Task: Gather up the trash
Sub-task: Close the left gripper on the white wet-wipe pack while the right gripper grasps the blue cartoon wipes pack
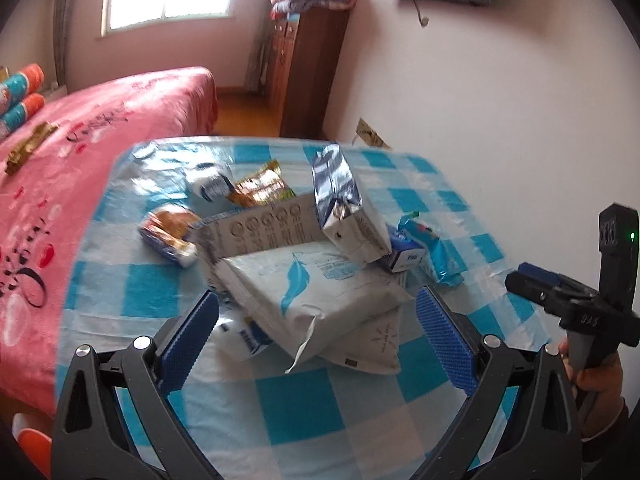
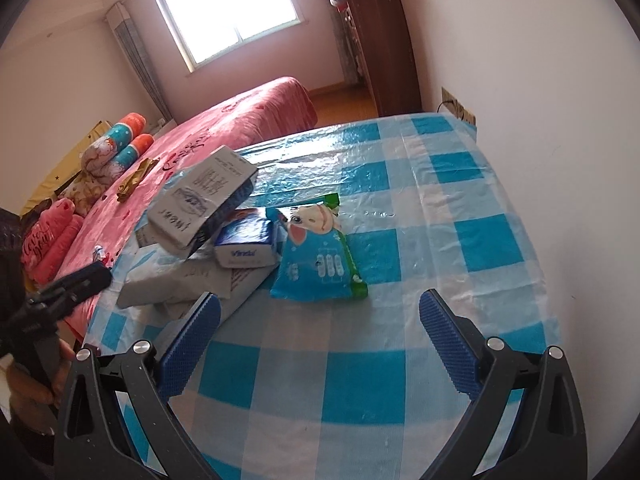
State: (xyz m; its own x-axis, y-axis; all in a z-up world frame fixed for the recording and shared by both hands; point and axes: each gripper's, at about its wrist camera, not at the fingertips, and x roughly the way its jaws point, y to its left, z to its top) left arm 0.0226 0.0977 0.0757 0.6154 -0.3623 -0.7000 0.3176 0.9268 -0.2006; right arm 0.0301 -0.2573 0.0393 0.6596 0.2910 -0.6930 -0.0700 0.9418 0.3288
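Note:
A heap of trash lies on the blue-checked table: a white packet with a blue feather, a grey carton, a silver-blue milk bag, a gold wrapper, a brown snack pack and a blue tissue pack. My left gripper is open, its pads either side of the feather packet, not touching. My right gripper is open and empty over the cloth, just short of a blue wipes pack with a cartoon rabbit. The grey milk bag and tissue pack lie to its left.
A pink bed runs along the table's left side, with rolled pillows and a gold wrapper on it. A white wall borders the right side. A wooden cabinet stands beyond. The right gripper's body shows in the left wrist view.

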